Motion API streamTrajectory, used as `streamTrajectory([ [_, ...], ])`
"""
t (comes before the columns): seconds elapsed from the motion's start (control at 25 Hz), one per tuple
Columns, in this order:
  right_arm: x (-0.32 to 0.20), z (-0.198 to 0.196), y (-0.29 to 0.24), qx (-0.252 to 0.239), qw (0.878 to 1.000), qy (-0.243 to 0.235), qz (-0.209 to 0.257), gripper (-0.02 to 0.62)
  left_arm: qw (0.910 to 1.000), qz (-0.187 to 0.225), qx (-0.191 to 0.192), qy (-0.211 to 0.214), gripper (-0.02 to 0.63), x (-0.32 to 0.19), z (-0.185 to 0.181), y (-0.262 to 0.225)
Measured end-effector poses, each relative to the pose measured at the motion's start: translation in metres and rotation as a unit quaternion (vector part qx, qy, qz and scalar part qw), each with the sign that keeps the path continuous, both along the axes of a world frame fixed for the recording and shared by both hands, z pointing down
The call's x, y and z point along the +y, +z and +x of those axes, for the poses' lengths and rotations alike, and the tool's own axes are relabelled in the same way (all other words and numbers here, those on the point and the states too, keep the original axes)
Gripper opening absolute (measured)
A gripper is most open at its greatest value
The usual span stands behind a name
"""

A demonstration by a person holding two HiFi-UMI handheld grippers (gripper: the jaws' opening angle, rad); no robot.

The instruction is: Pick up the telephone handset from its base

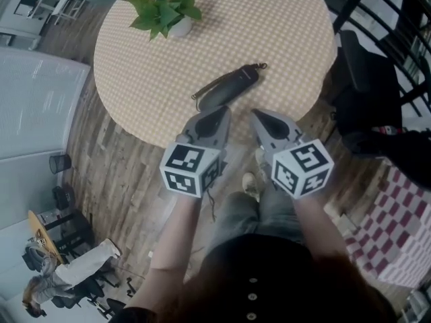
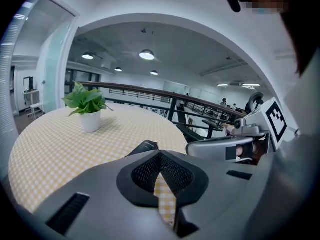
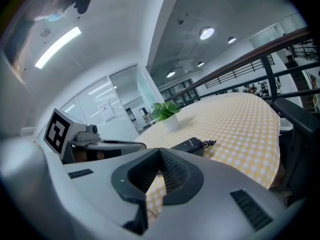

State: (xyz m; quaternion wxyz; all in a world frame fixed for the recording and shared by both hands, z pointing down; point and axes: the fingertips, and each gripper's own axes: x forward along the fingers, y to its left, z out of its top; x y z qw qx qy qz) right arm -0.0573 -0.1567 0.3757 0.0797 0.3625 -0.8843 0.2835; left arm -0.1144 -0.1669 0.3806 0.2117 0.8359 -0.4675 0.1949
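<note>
A black telephone handset [image 1: 227, 86] lies slantwise on the round table [image 1: 289, 32], near its front edge; a short coiled cord [image 1: 259, 66] shows at its far end. Whether a base sits under it I cannot tell. My left gripper [image 1: 221, 111] hovers just in front of the handset's near end, jaws shut and empty. My right gripper [image 1: 256, 115] is beside it to the right, also shut and empty. In the left gripper view the handset [image 2: 142, 147] peeks over the closed jaws [image 2: 160, 155]. In the right gripper view the handset [image 3: 190, 145] lies just beyond the tips [image 3: 160, 152].
A potted green plant [image 1: 168, 12] stands at the table's far left. A black chair [image 1: 363, 79] and a railing are to the right. A red-checked mat [image 1: 397, 227] lies on the floor at lower right. A seated person [image 1: 60, 274] is at lower left.
</note>
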Motion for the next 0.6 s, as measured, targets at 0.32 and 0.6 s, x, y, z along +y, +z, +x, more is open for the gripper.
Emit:
streamTrajectory([
  [0.32, -0.011, -0.01, 0.016, 0.0, 1.0, -0.017, -0.016, 0.008, 0.9995, -0.014, -0.026, 0.01, 0.006, -0.019, 0.0, 0.018],
  [0.6, -0.013, -0.013, 0.029, -0.006, 0.999, -0.018, -0.038, 0.008, 0.999, -0.009, -0.044, 0.0, 0.009, -0.038, -0.004, 0.025],
])
